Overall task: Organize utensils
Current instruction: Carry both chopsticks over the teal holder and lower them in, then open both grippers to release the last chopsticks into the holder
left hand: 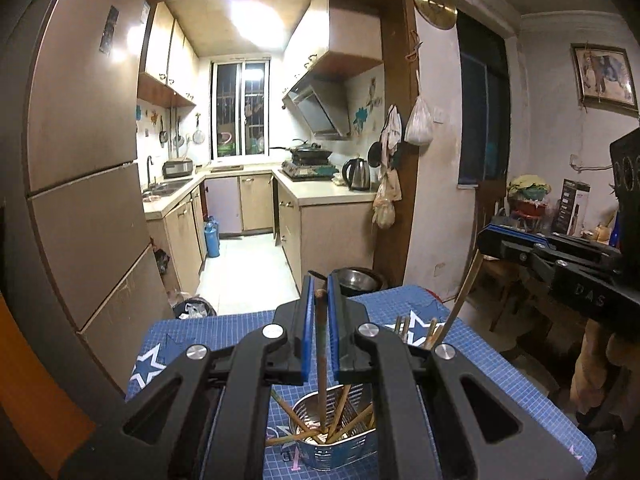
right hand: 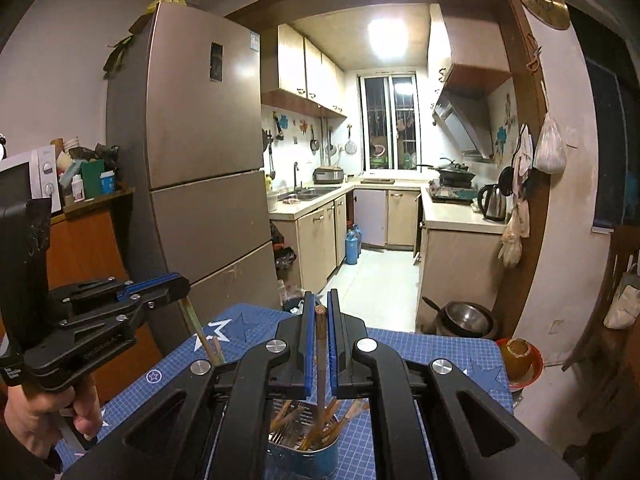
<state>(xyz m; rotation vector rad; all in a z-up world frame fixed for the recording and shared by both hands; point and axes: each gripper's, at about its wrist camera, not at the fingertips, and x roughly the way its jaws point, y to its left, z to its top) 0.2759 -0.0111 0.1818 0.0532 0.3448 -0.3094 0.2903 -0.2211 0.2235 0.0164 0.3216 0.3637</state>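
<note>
Left wrist: two grippers, left (left hand: 319,312) and right (right hand: 319,322), each grip one chopstick (left hand: 320,360).

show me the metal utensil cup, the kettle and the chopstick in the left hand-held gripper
metal utensil cup (left hand: 340,454): left wrist view, on its shiny front wall.
kettle (right hand: 493,202): right wrist view, on its steel body.
chopstick (left hand: 321,344): left wrist view, on its shaft between the pads of the left hand-held gripper (left hand: 319,300).
</note>
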